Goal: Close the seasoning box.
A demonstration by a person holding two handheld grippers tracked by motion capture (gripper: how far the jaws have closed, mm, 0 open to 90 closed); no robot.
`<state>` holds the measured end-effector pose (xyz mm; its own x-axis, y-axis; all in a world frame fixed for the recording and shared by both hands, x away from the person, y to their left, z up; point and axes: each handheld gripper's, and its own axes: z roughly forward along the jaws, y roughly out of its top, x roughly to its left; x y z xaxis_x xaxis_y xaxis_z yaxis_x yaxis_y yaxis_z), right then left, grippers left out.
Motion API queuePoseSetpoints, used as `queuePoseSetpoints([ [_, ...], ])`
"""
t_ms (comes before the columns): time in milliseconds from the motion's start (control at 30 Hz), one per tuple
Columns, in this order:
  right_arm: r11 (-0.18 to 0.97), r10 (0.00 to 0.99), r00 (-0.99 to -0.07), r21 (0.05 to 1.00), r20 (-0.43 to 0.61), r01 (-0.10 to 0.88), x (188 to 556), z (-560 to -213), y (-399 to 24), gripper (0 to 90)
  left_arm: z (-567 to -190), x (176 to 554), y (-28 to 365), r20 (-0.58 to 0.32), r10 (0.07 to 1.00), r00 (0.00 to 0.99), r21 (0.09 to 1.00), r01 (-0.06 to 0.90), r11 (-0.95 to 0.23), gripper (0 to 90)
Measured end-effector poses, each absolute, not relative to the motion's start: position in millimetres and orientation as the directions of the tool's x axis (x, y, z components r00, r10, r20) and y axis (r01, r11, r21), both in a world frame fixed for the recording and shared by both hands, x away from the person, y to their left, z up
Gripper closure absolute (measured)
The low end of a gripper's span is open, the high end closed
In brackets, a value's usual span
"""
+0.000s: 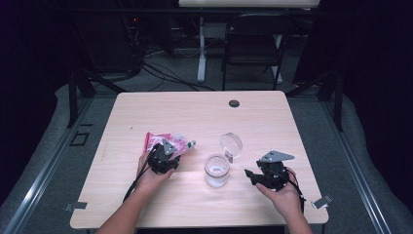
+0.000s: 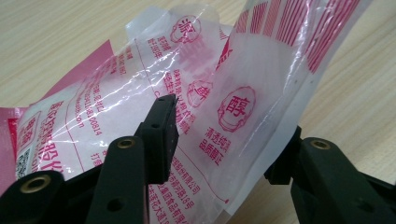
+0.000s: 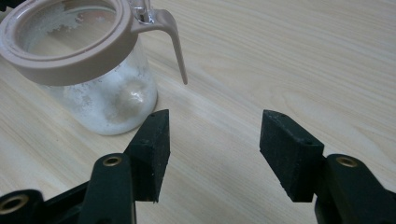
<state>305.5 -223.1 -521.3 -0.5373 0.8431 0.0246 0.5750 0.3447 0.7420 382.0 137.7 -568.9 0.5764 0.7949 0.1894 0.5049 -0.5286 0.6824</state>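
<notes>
Bag: your clear plastic bag [image 2: 233, 84] with red and pink print is lying crumpled on the wooden table, left of the jar, one flap standing up.
Jar: your glass jar [image 1: 216, 169] is standing upright mid-table, white powder clinging inside, beige rim.
Lid: its round lid [image 1: 231, 144] is hanging open, tilted back.

bag [image 1: 168, 141] on the table [image 1: 195, 112], left of the jar [image 1: 216, 170] | my left gripper [image 1: 163, 161] at the bag's near edge, bag between its jaws | jar mid-table, its lid [image 1: 231, 145] raised behind it | my right gripper [image 1: 265, 178] right of the jar, apart from it
</notes>
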Motion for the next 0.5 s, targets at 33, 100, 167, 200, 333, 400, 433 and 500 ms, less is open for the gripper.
queuePoseSetpoints([
  [33,0.344,0.843,-0.537,0.739,0.028,0.579,305.6,-521.6,-223.3,43.0,-568.8,382.1,137.7,0.192,0.795,0.575,0.682,0.504,-0.530,55.0],
  [100,0.341,0.843,-0.536,0.740,0.032,0.581,306.0,-522.4,-223.3,45.1,-568.6,382.9,137.7,0.199,0.798,0.569,0.683,0.504,-0.529,55.8],
  [167,0.345,0.842,-0.538,0.730,0.037,0.590,306.2,-522.4,-223.8,46.8,-567.9,384.6,138.4,0.180,0.798,0.575,0.679,0.515,-0.524,56.0],
  [200,0.345,0.841,-0.539,0.727,0.040,0.593,306.1,-522.5,-223.6,46.9,-566.6,386.0,139.4,0.162,0.795,0.584,0.670,0.526,-0.523,55.6],
  [333,0.335,0.836,-0.544,0.721,0.069,0.607,305.9,-523.0,-222.1,48.9,-565.6,387.8,141.7,0.137,0.796,0.590,0.670,0.536,-0.513,57.1],
  [400,0.338,0.834,-0.547,0.717,0.072,0.610,306.0,-523.6,-221.2,49.3,-565.5,388.4,142.4,0.129,0.797,0.590,0.673,0.538,-0.508,59.8],
  [433,0.340,0.833,-0.549,0.717,0.070,0.608,306.2,-524.3,-221.0,49.8,-565.5,388.5,142.5,0.131,0.796,0.590,0.675,0.535,-0.508,61.0],
  [500,0.349,0.833,-0.550,0.714,0.060,0.607,305.9,-524.7,-220.8,49.8,-565.5,388.5,142.4,0.130,0.791,0.597,0.677,0.530,-0.511,64.1],
])
